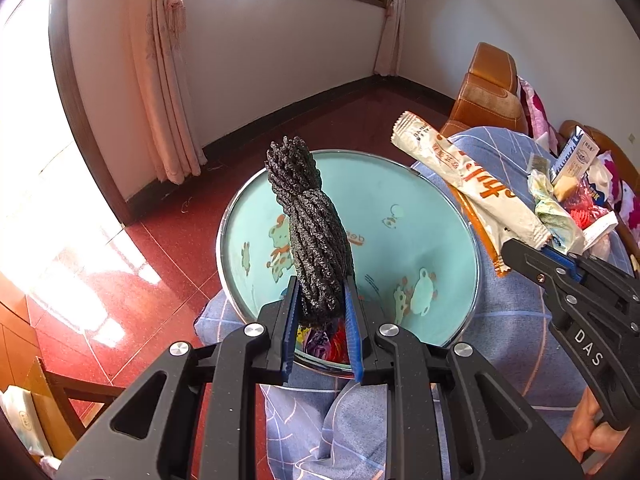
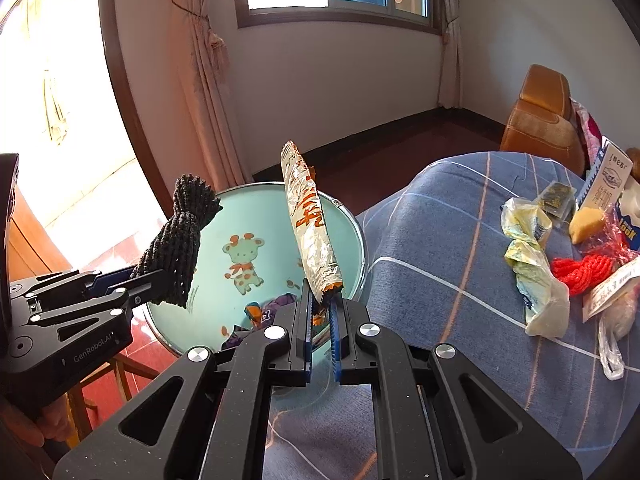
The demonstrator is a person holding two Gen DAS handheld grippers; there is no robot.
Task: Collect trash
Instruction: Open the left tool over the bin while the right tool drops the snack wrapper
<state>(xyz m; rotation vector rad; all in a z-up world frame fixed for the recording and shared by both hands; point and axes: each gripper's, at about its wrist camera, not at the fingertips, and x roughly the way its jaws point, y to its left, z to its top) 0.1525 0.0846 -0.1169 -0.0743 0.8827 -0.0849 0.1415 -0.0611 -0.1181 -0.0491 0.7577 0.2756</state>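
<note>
The lower part of the teal basin (image 1: 436, 216) is masked by the gripper bodies in both views, so only a fraction of its contents can be read: a few crumpled coloured wrappers (image 2: 276, 308) at the bottom, their kind not legible. The trash pile (image 2: 560, 248) at the right edge of the checked blue cloth (image 2: 440, 240) is cut off by the lens rim; a yellowish crumpled bag, a red cord bundle and a white-and-blue carton can be made out there. The left gripper (image 1: 322, 304) has its fingers set narrow, clamped on the lower end of a dark knitted mesh bundle (image 1: 312, 220), which stands upright over the basin. The right gripper (image 2: 320, 312) has its fingers fully closed on the crimped end of a long white-and-orange snack wrapper (image 2: 308, 220); the wrapper rises tilted above the basin's near rim. The basin sits beside the cloth-covered surface, apart from the pile.
</note>
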